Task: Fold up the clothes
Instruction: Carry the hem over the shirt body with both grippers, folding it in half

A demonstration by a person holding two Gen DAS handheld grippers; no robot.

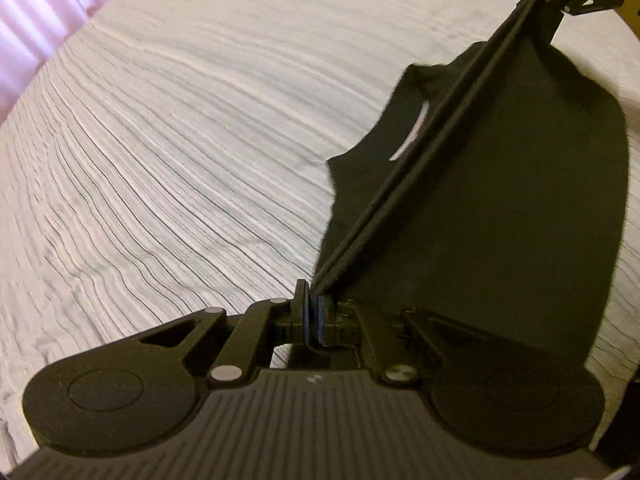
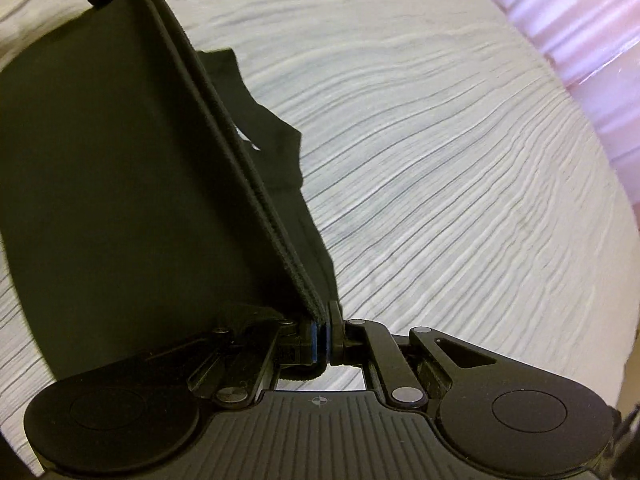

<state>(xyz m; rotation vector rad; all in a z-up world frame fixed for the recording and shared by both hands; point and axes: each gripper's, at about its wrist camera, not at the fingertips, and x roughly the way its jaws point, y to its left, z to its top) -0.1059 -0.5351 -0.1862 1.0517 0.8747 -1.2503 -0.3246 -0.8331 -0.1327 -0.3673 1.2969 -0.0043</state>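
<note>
Black, soft garment (image 1: pixel 500 184) stretched taut by its hem between left claw (image 1: pixel 311 312) and right claw (image 2: pixel 323 328), both clenched on it, hanging over white wrinkled bed sheet (image 1: pixel 180 140); pink curtain (image 1: pixel 36 12) behind.

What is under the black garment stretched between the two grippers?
Under the black fabric garment, held taut by the left gripper and right gripper, lies the white ribbed bedcover. What lies beneath the draped part stays covered.

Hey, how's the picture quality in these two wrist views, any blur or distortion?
Left wrist view: fisheye bends the striped bedspread into arcs, its stripes smeared; the black garment shows little detail. Right wrist view: same curving; the pink curtain is blurred.
</note>
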